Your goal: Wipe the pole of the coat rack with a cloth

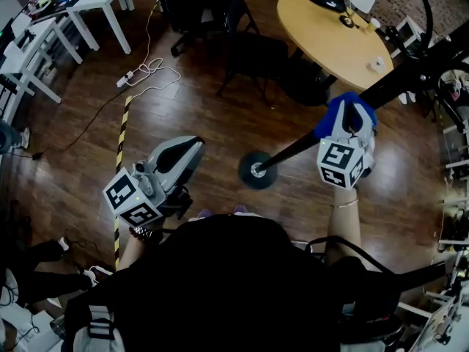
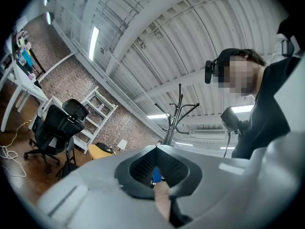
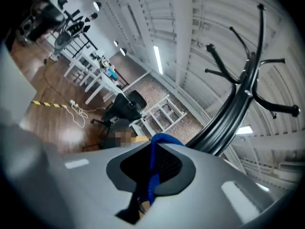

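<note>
Right gripper [image 1: 352,127]: I am pressing its jaws together on the blue cloth [image 1: 331,117]; in the right gripper view a fold of the cloth is running down through the narrow slot between them.
Cloth against tool: it is bunching over the jaw tips and hiding them in the head view, with the marker cube [image 1: 341,163] showing just below.
Pole [image 1: 293,151]: the dark pole of the coat rack is rising from its round base [image 1: 256,171] on the wooden floor [image 1: 183,108] and passing under the cloth, which is touching it.
Pole in the right gripper view: it is running just beside the jaws on their right, up to the curved hooks [image 3: 248,70].
Left gripper [image 1: 192,149]: I am holding it well apart from the pole, jaws together with nothing clamped.
Background: a round yellow table [image 1: 330,35] is standing beyond the rack.
</note>
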### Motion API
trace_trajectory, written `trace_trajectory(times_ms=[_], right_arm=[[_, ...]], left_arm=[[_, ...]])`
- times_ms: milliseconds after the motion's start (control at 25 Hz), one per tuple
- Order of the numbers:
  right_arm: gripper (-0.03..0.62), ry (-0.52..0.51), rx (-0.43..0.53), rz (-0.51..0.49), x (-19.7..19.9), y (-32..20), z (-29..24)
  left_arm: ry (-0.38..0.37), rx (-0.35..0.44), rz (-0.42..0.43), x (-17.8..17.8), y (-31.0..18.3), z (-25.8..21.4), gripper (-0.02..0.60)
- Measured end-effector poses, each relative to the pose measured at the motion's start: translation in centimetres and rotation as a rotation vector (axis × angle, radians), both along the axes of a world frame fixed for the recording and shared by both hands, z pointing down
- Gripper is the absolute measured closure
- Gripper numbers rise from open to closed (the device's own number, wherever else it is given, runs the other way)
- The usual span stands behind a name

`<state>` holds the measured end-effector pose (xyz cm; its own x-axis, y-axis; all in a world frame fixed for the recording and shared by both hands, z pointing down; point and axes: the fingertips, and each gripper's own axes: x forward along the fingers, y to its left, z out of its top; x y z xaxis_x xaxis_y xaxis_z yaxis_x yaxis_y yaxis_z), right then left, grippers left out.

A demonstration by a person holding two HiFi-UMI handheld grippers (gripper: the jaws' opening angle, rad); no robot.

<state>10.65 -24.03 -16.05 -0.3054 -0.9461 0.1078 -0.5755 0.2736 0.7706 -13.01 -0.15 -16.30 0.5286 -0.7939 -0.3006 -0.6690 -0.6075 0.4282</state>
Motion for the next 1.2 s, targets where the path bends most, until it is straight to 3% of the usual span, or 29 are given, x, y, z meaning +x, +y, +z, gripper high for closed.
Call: trace_trajectory(times_ms=[200, 320, 440, 600, 680, 800, 920, 1040, 1200], right_arm=[[0.576, 0.131, -0.115, 0.195, -1.0, -3.0, 3.8], [0.576, 0.222, -0.164, 0.271, -1.4, -4.0, 5.2], [0.576, 0.15, -0.246, 0.273, -2.0, -4.2, 5.2], [0.576, 0.04, -0.393, 0.11, -7.6, -3.0, 6.3], [0.576, -0.082, -0.399, -0.087, -12.1, -0.1, 4.7], [0.576, -0.422, -0.377, -0.504, -17.4, 8.2, -1.2], [0.576, -0.574, -0.326, -0.715, -17.2, 16.5, -5.0], [0.576, -0.62, -0.347, -0.75, -13.6, 21.5, -4.0], [0.576, -0.629, -0.435, -0.57, -5.8, 21.5, 4.5]], left_arm=[[0.025, -0.019, -0.005, -3.3, 1.3, 1.2, 0.588], [-0.026, -0.011, 0.003, -4.8, 2.1, 1.1, 0.588], [-0.067, 0.008, 0.032, -5.5, 2.3, 0.5, 0.588], [-0.129, 0.003, 0.104, -5.2, 1.8, 0.6, 0.588], [-0.14, 0.002, 0.148, -4.6, 1.6, 0.6, 0.588], [-0.132, -0.014, 0.212, -3.7, 1.6, 1.2, 0.588], [-0.114, -0.047, 0.287, -2.2, 1.2, 2.6, 0.588], [-0.122, -0.068, 0.368, 0.5, 0.1, 3.8, 0.588], [-0.144, -0.058, 0.452, 5.1, -1.4, 5.3, 0.588]])
